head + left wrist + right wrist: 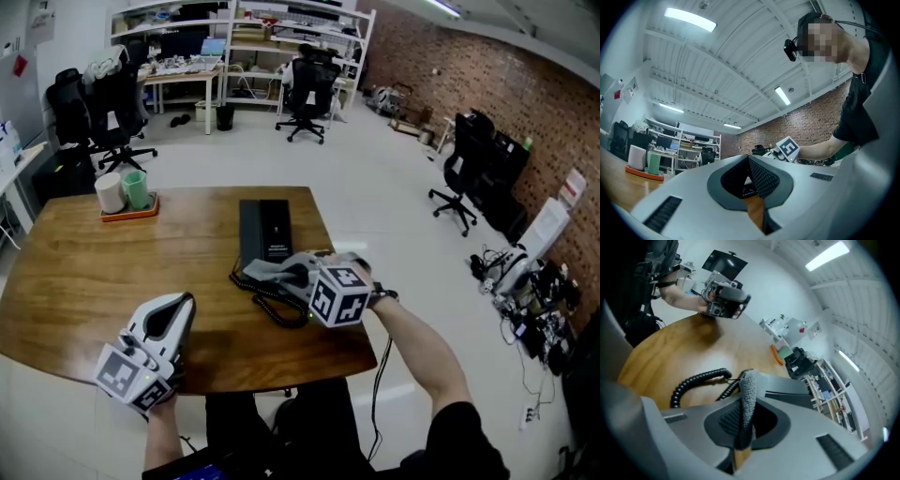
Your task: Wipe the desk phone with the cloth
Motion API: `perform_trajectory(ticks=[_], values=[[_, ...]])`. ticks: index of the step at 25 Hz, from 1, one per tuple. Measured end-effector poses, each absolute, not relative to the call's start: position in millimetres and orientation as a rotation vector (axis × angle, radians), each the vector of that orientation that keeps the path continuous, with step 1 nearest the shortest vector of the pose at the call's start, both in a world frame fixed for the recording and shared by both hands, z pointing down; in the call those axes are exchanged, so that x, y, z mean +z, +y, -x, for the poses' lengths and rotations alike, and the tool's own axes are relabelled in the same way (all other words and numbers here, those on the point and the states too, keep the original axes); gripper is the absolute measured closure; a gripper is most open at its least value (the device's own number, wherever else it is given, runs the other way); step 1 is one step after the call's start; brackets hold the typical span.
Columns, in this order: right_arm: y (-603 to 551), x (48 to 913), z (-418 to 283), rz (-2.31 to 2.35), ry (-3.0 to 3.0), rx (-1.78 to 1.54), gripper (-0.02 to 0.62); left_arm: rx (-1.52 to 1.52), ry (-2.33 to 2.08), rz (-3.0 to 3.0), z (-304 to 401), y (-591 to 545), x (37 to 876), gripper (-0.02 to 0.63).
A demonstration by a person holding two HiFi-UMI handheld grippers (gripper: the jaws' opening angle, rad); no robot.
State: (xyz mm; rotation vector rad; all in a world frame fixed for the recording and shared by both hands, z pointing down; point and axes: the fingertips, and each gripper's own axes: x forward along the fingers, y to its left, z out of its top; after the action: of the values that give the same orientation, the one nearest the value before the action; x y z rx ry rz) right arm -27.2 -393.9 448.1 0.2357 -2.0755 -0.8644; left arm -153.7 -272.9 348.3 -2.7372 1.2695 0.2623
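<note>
Near the centre of a rounded wooden table (75, 272), a black desk phone (265, 228) lies flat; its print is too small to read. At its 6 o'clock edge, the right gripper (296, 274) is clamped on a grey cloth (747, 394), beside the coiled cord (270, 307). The left gripper (180, 309) is at 7 o'clock, jaws together and empty. A tray of cups (128, 208) stands at 10 o'clock. Beyond are office chairs (307, 89), shelving (281, 37) and a brick wall (487, 75).

The left gripper (178, 314) is at the lower left of the head view, its jaws pressed together with nothing between them. The right gripper (298, 277) is in the middle, arm reaching forward, its jaws pinching a gray cloth (748, 392).
</note>
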Motion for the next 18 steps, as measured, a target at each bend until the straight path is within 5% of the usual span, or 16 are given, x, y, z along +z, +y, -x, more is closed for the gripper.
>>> perform_trajectory(ticks=[8,18], values=[[-550.8,363.6,33.3,-0.949,-2.232,-0.769,0.571,0.264,1.277,2.744,156.4,-275.6,355.7,0.612],[-497.4,411.2,36.1,-0.639,-2.154,-0.835,0.571,0.257,1.271,2.743,154.7,-273.6,350.3,0.612]])
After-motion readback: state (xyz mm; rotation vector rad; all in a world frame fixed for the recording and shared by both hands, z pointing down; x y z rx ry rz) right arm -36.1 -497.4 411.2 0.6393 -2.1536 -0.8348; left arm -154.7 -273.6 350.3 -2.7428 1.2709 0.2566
